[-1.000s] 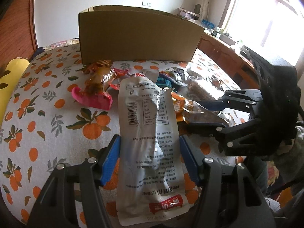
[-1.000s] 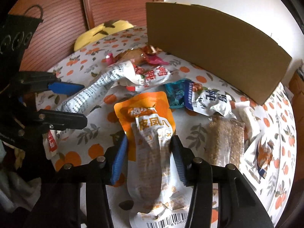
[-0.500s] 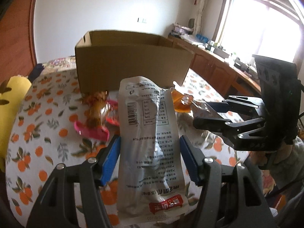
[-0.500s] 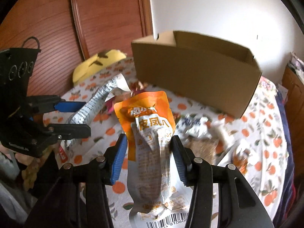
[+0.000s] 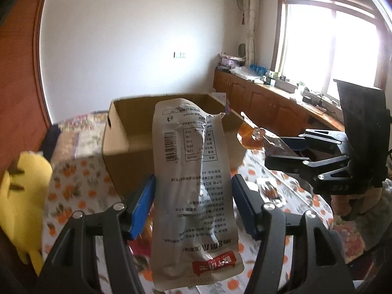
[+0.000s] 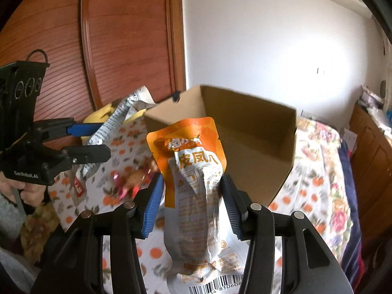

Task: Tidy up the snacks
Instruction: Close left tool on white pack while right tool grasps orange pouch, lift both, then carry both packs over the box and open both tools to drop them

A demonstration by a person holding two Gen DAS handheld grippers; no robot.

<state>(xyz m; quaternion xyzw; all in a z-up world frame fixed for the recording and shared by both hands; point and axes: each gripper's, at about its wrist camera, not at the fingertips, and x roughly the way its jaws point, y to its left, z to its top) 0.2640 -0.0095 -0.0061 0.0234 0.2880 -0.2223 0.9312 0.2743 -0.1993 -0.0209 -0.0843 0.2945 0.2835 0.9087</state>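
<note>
- Left gripper [image 5: 193, 210] pinches a grey pack [image 5: 193, 191], frame centre, raised before the box [image 5: 117, 152].
- Right gripper [image 6: 191, 203] pinches an orange pack [image 6: 191, 171] (also centre).
- Carry both over the box's rim, then let go low inside.

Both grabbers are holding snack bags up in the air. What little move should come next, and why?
Probably carry both forward over the open cardboard box. The left gripper holds the grey packet, the right gripper the orange packet, both short of its opening.
</note>
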